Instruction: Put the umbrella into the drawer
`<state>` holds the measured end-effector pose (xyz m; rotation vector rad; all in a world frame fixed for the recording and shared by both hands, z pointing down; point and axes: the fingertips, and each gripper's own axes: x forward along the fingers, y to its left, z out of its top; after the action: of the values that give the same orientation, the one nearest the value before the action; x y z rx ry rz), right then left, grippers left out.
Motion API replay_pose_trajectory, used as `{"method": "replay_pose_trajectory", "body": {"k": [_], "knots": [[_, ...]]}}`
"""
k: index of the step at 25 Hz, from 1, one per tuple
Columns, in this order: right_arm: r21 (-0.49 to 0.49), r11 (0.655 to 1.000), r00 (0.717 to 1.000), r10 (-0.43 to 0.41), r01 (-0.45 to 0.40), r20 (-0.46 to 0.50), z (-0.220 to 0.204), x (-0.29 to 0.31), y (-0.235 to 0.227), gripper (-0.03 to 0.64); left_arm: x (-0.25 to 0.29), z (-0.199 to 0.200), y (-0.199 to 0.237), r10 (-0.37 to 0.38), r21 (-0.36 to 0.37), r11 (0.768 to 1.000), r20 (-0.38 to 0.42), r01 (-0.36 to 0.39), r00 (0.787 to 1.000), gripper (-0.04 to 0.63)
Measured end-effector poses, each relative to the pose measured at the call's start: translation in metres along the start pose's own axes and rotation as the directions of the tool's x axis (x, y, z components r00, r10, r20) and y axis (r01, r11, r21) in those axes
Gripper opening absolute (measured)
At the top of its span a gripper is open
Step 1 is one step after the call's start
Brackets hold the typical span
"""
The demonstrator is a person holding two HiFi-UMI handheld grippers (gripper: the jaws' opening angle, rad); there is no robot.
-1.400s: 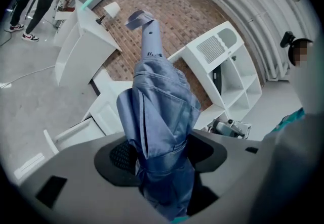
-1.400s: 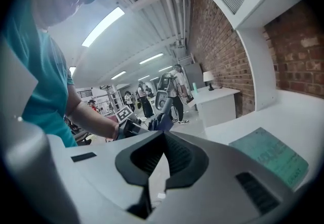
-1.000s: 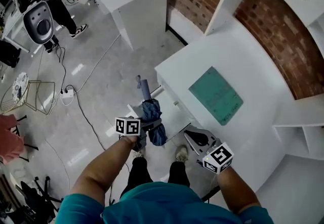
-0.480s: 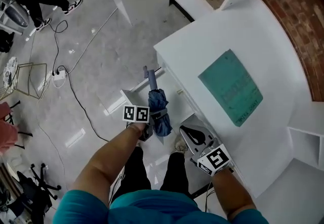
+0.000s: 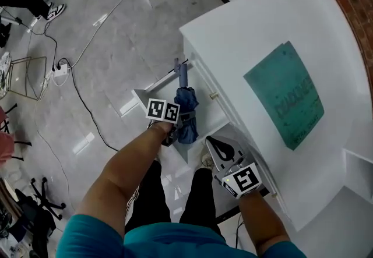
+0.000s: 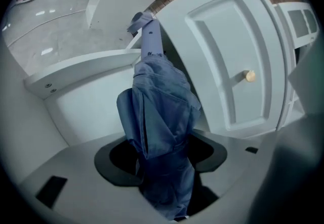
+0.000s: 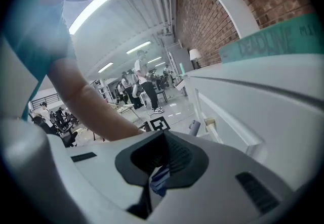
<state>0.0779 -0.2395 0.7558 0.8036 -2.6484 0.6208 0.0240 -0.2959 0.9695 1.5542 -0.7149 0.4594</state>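
Note:
A folded blue umbrella (image 5: 187, 108) points away from me, its grey handle end (image 5: 183, 76) reaching over the pulled-out white drawer (image 5: 154, 83) at the foot of the white cabinet (image 5: 245, 35). My left gripper (image 5: 179, 127) is shut on the umbrella's bunched fabric. In the left gripper view the umbrella (image 6: 159, 117) rises from between the jaws of the left gripper (image 6: 162, 152), above the drawer's wall (image 6: 86, 66). My right gripper (image 5: 224, 152) hovers beside the cabinet front, holding nothing. In the right gripper view that gripper (image 7: 161, 160) has its pads together.
A green sheet (image 5: 288, 94) lies on the cabinet top. A closed drawer front carries a brass knob (image 6: 248, 75). Cables (image 5: 76, 94), a power strip (image 5: 60, 74) and a wire frame (image 5: 26, 76) lie on the glossy floor to the left. My feet (image 5: 207, 162) stand by the drawer.
Both grippers have dropped toward the floor. The umbrella has come down with the left gripper and now sits lower, close over the open drawer.

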Motion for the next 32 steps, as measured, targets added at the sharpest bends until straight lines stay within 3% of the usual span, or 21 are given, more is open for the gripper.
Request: {"method": "replay_pose_trajectory", "body": {"k": [6, 9, 17, 22, 32], "knots": [[0.044, 0.998, 0.998, -0.051, 0.053, -0.045, -0.044, -0.001, -0.016, 0.023, 0.028, -0.005, 0.028, 0.082, -0.018, 0.996, -0.13, -0.085, 0.988, 0.279], [0.064, 0.995, 0.996, -0.071, 0.074, -0.059, -0.062, -0.005, -0.022, 0.023, 0.043, -0.001, 0.03, 0.107, 0.02, 0.994, -0.175, -0.105, 0.979, 0.281], [0.104, 0.989, 0.989, -0.092, 0.104, -0.115, -0.098, -0.021, -0.028, 0.023, 0.072, -0.006, 0.055, 0.158, 0.069, 0.987, -0.196, -0.147, 0.968, 0.281], [0.106, 0.989, 0.988, -0.091, 0.105, -0.122, -0.103, -0.028, -0.031, 0.023, 0.08, -0.016, 0.078, 0.209, 0.077, 0.977, -0.209, -0.197, 0.955, 0.281], [0.116, 0.989, 0.989, -0.079, 0.094, -0.126, -0.109, -0.03, -0.03, 0.023, 0.094, -0.012, 0.089, 0.24, 0.094, 0.97, -0.192, -0.225, 0.952, 0.282]]}}
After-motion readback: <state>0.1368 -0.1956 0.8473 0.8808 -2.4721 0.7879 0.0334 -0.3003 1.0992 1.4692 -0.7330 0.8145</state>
